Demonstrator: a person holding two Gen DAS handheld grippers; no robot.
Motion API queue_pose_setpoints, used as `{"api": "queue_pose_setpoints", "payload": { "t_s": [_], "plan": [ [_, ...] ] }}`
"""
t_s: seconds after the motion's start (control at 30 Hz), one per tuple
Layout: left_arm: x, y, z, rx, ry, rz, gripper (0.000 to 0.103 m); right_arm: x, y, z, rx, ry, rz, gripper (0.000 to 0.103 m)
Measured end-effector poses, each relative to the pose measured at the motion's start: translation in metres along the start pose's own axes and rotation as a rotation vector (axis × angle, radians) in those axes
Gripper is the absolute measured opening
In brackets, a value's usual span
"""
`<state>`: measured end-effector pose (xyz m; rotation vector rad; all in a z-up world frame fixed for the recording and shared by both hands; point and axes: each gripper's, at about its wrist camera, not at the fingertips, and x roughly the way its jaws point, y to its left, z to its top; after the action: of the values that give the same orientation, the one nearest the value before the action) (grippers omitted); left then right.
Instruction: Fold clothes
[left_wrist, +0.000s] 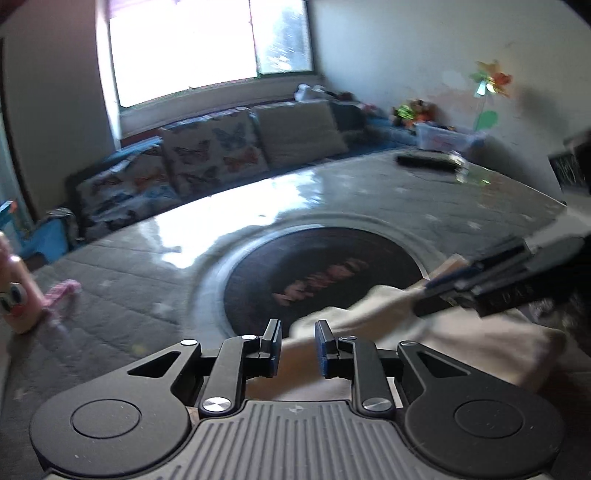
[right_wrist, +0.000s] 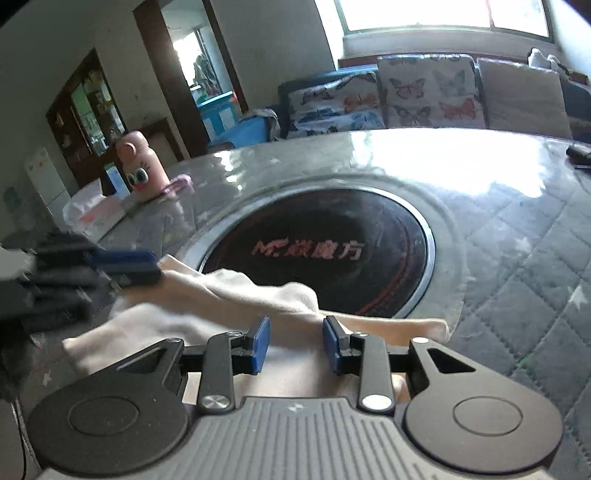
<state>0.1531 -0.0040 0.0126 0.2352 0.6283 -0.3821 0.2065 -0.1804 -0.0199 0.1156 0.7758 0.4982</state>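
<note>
Blurring smears much of both views, so the weave and exact outline of the cream-white cloth garment (left_wrist: 424, 332) stay hard to make out, and its near part is hidden under each gripper's black body. It lies rumpled on the grey quilted table cover (left_wrist: 110, 295), at the near edge of the round black glass hotplate (left_wrist: 321, 273) set into the table, with one fold overlapping the hotplate's rim. What kind of garment it is cannot be told.

The left gripper (left_wrist: 297, 341) has its blue-padded jaws standing a little apart, the cloth showing in the gap behind them and no pad pressing on it. The right gripper (right_wrist: 295, 341) likewise stands parted above the cloth (right_wrist: 229, 299), gripping nothing.

From the left wrist, the right gripper enters blurred from the right edge, its tips over the cloth; a dark flat object (left_wrist: 424, 160) lies on the far side of the table, and a paper pinwheel (left_wrist: 491, 79) shows against the wall. From the right wrist, the red lettering on the hotplate (right_wrist: 317, 251) is nearly legible, the pink bottle with cartoon eyes (right_wrist: 138, 168) stands in full, and a doorway (right_wrist: 199, 62) opens beyond. Butterfly-print cushions (right_wrist: 432, 96) line the sofa in both.
</note>
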Motion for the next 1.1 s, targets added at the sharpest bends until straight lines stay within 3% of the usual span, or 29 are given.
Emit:
{"api": "queue_pose_setpoints", "payload": {
  "t_s": [0.23, 0.43, 0.73, 0.9, 1.1],
  "plan": [
    [0.034, 0.000, -0.004, -0.045, 0.071, -0.004, 0.023, 0.006, -0.002, -0.001, -0.019, 0.016, -0.012, 0.030],
    [0.033, 0.002, -0.008, -0.054, 0.065, 0.001, 0.023, -0.019, 0.013, -0.006, -0.087, -0.003, -0.004, 0.031],
    [-0.024, -0.002, -0.025, -0.049, -0.009, 0.009, 0.023, -0.060, 0.041, -0.032, -0.192, -0.037, 0.065, 0.031],
    [-0.050, -0.004, -0.050, -0.047, -0.001, 0.040, 0.023, -0.064, 0.042, -0.047, -0.213, -0.020, 0.064, 0.031],
    [-0.055, 0.006, -0.070, -0.094, 0.030, 0.077, 0.023, -0.060, 0.036, -0.060, -0.222, 0.006, 0.037, 0.030]
  ]
}}
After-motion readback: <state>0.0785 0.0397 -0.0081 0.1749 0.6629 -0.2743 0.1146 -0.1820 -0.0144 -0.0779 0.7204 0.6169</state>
